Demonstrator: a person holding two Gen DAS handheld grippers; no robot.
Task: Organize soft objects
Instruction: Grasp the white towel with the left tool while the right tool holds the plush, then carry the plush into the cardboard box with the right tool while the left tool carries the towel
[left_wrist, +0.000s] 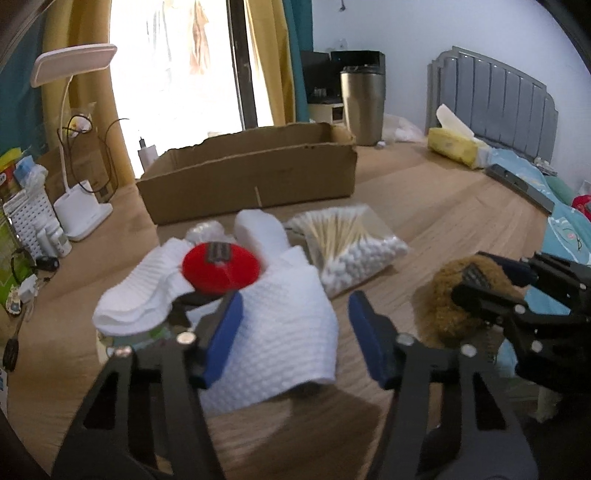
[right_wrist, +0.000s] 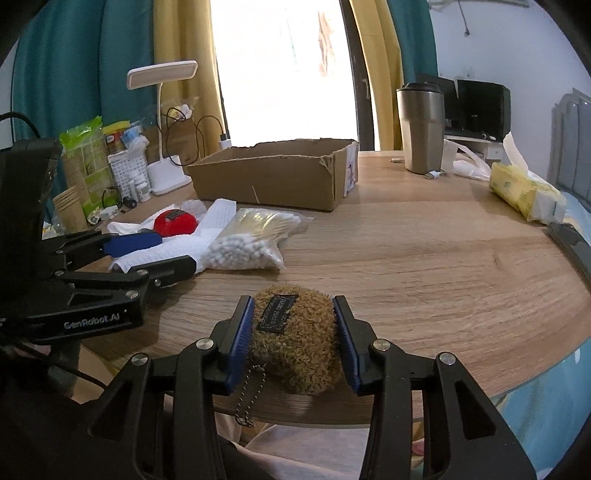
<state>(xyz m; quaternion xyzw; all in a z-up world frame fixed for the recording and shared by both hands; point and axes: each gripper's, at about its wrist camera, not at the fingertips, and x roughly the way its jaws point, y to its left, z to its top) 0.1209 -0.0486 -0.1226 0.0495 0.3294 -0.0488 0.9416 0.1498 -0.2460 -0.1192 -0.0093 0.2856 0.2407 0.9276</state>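
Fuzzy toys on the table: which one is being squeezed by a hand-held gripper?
The brown plush, clamped between the right hand-held gripper pads. The red plush lies free on the white cloths.

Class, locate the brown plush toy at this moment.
In the right wrist view, the brown plush toy sits at the table's near edge between the right gripper's jaws, right of the cotton swab bag.

The right gripper (right_wrist: 293, 338) is pressing its blue-padded jaws against both sides of a brown plush toy (right_wrist: 295, 343), held low at the near table edge. The left gripper (left_wrist: 295, 325) is hovering with jaws spread apart, angled forward and slightly downward, off to the right gripper's left and level with it.
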